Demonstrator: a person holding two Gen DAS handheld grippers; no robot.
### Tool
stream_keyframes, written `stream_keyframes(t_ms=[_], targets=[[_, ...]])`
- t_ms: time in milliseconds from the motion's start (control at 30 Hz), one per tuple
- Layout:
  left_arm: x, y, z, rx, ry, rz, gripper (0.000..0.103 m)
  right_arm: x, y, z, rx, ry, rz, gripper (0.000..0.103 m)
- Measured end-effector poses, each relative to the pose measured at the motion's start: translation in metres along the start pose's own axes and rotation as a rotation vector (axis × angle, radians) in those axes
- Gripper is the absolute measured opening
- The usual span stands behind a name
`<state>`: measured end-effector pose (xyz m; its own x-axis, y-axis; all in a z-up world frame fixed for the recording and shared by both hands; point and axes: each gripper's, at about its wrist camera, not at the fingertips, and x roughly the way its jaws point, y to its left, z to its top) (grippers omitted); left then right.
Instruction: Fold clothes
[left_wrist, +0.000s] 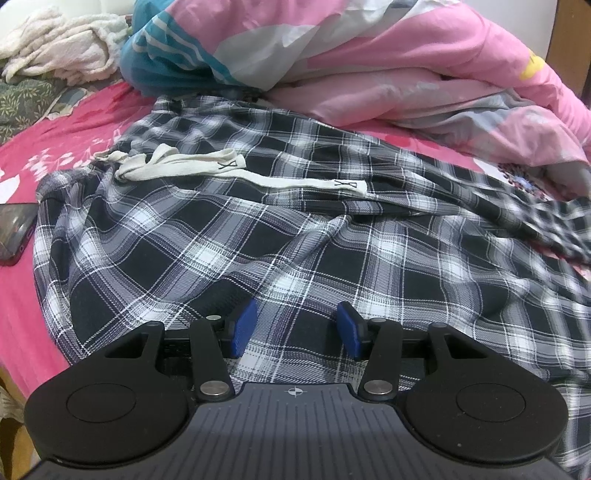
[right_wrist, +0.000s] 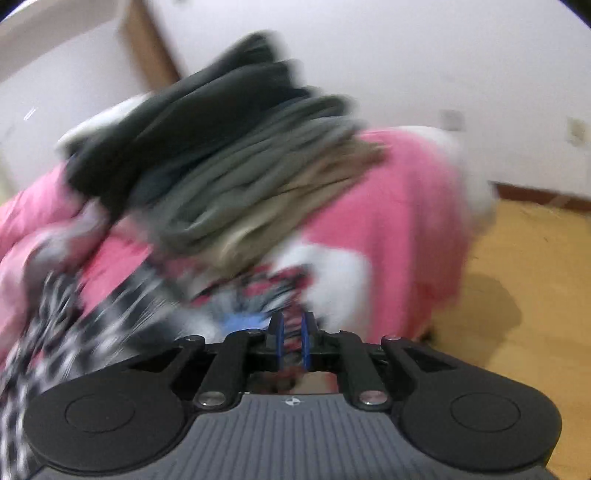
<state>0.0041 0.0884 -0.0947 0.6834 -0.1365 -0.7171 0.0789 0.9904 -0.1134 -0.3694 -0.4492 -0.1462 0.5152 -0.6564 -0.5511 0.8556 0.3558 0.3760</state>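
Black-and-white plaid trousers (left_wrist: 280, 236) with a white drawstring (left_wrist: 236, 171) lie spread on the pink bed sheet (left_wrist: 48, 155). My left gripper (left_wrist: 297, 326) hovers low over their near part, open, its blue pads (left_wrist: 243, 325) apart with only flat cloth seen beneath. In the right wrist view, which is heavily blurred, the plaid trousers (right_wrist: 55, 317) trail off to the left. My right gripper (right_wrist: 291, 338) has its blue pads close together with a narrow gap over the printed sheet (right_wrist: 332, 269). The blur hides whether any cloth is pinched.
A pink and grey duvet (left_wrist: 424, 62) is bunched at the back, with a white towel heap (left_wrist: 59, 51) at far left. A phone (left_wrist: 14, 229) lies at the left edge. A stack of folded dark, grey and beige clothes (right_wrist: 229, 155) sits near the bed's end, beside the wooden floor (right_wrist: 528, 295).
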Motion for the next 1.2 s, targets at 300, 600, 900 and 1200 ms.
stream_keyframes(t_ms=[300, 600, 900, 1200], targets=[[-0.007, -0.003, -0.003, 0.012, -0.018, 0.016, 0.048, -0.009, 0.119, 0.005, -0.391, 0.062, 0.465, 0.012], [-0.009, 0.02, -0.009, -0.021, -0.044, 0.006, 0.049, 0.052, 0.246, -0.026, -0.693, 0.31, 0.639, 0.012], [-0.008, 0.043, -0.006, -0.094, -0.088, -0.089, 0.053, 0.069, 0.206, 0.003, -0.681, 0.144, 0.098, 0.011], [-0.013, 0.039, 0.012, -0.062, -0.134, -0.099, 0.062, -0.001, 0.362, -0.104, -0.986, 0.256, 0.805, 0.013]])
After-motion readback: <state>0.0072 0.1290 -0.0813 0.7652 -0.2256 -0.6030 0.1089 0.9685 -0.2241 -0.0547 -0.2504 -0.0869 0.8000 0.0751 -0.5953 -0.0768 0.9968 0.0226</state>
